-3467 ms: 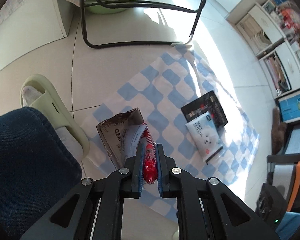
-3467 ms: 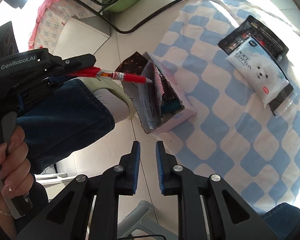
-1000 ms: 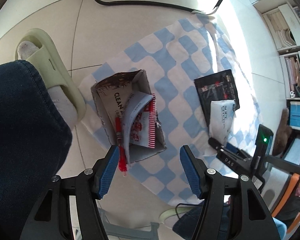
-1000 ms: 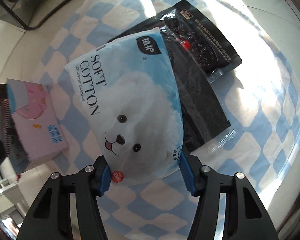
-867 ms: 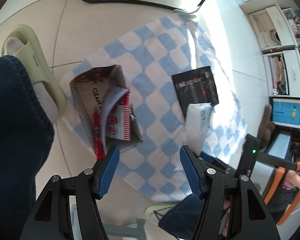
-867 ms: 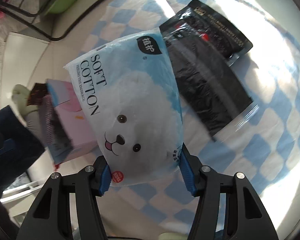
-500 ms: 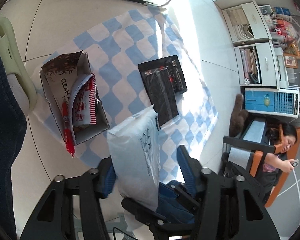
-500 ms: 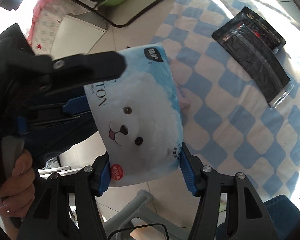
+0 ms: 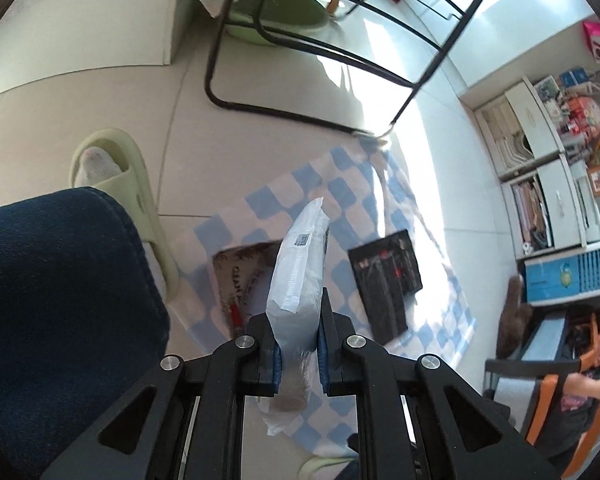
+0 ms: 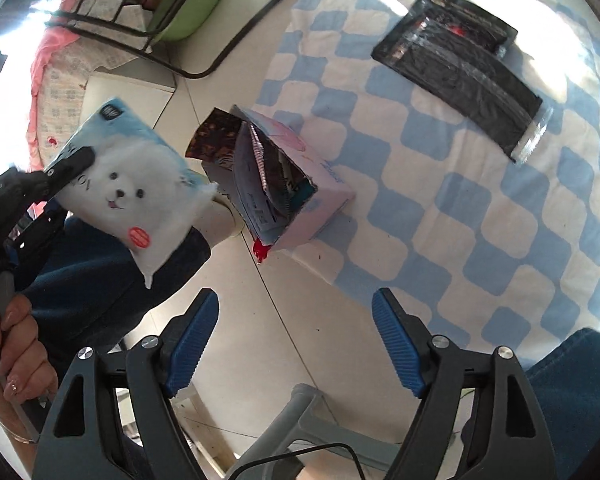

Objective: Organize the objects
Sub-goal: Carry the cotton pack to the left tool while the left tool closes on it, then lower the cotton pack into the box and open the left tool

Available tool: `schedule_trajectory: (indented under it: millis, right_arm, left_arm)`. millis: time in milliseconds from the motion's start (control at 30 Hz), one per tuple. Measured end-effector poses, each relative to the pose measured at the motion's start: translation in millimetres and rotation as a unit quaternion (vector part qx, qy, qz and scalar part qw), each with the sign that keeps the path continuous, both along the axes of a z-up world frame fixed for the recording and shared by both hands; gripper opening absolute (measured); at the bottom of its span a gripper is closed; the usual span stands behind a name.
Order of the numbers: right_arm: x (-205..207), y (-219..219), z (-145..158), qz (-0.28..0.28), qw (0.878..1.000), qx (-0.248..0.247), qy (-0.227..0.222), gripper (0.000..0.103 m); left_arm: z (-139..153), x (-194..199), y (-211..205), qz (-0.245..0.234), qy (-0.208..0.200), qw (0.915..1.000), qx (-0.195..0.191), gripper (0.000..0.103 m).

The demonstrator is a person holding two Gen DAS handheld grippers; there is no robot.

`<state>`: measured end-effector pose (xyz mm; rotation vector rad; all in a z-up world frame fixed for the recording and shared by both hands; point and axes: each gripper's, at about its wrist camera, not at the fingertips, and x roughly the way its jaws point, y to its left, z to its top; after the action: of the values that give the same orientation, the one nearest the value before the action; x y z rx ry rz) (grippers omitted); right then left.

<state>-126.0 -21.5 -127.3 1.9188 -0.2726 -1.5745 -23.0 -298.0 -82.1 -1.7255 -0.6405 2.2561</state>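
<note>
The left gripper (image 9: 298, 338) has its jaws closing, clamped on the white tissue pack (image 9: 300, 276). The right gripper (image 10: 296, 338) has jaws opening, wide apart, with nothing between them.

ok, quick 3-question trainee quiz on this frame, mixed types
1. True or false: the left gripper is clamped on the tissue pack.
2. What lies on the checked cloth apart from the box? A) black packet B) green bowl C) slipper
3. Fill in: a red ____ sticks out of the box.

Key:
1. True; its jaws are closing on the pack, while the right gripper is opening with nothing between its pads.
2. A, the black packet.
3. pen
</note>
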Motion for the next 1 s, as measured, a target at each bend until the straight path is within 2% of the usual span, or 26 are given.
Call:
schedule_trajectory:
  millis: [100, 233, 433, 533, 667, 700, 733, 767, 800, 833, 867, 900, 1000]
  right_arm:
    - [-5, 10, -17, -0.046, 0.997, -0.023, -0.053, 0.080]
    - [-9, 19, -23, -0.075, 0.994, -0.025, -0.077, 0.080]
    - [-11, 28, -33, -0.087, 0.992, -0.008, -0.087, 0.080]
    - [-13, 37, -41, -0.100, 0.990, 0.004, -0.096, 0.080]
    - [-14, 51, -53, -0.128, 0.984, 0.008, -0.121, 0.080]
    - [-13, 54, -56, -0.135, 0.982, 0.007, -0.130, 0.081]
    - [-13, 57, -59, -0.143, 0.980, 0.008, -0.139, 0.090]
    - [-13, 60, -63, -0.151, 0.978, 0.011, -0.145, 0.094]
    - [-13, 63, -66, -0.158, 0.976, 0.018, -0.149, 0.097]
    - [-13, 65, -69, -0.163, 0.975, 0.028, -0.150, 0.097]
    - [-15, 66, -72, -0.165, 0.974, 0.040, -0.151, 0.098]
    - [-17, 67, -76, -0.165, 0.973, 0.054, -0.150, 0.100]
    - [-26, 73, -89, -0.167, 0.971, 0.113, -0.126, 0.102]
  left_arm:
    - [-5, 3, -1, 0.021, -0.006, 0.9975, -0.067, 0.011]
    - [-16, -7, 8, 0.034, -0.017, 0.9962, -0.078, 0.011]
    - [-26, -22, 43, -0.005, -0.026, 0.9965, -0.079, 0.011]
    - [-42, -37, 54, -0.040, -0.025, 0.9928, -0.110, 0.011]
    - [-55, -42, 80, -0.070, 0.007, 0.9838, -0.165, 0.011]
    - [-57, -40, 86, -0.078, 0.015, 0.9821, -0.171, 0.012]
    - [-60, -38, 93, -0.093, 0.013, 0.9802, -0.174, 0.014]
    - [-66, -36, 101, -0.110, -0.002, 0.9778, -0.178, 0.023]
    - [-71, -34, 108, -0.123, -0.016, 0.9757, -0.180, 0.039]
    - [-73, -32, 112, -0.130, -0.022, 0.9752, -0.178, 0.048]
    - [-73, -30, 115, -0.133, -0.024, 0.9749, -0.177, 0.063]
    - [-71, -30, 117, -0.133, -0.025, 0.9745, -0.179, 0.067]
    - [-58, -32, 119, -0.128, -0.019, 0.9789, -0.158, 0.067]
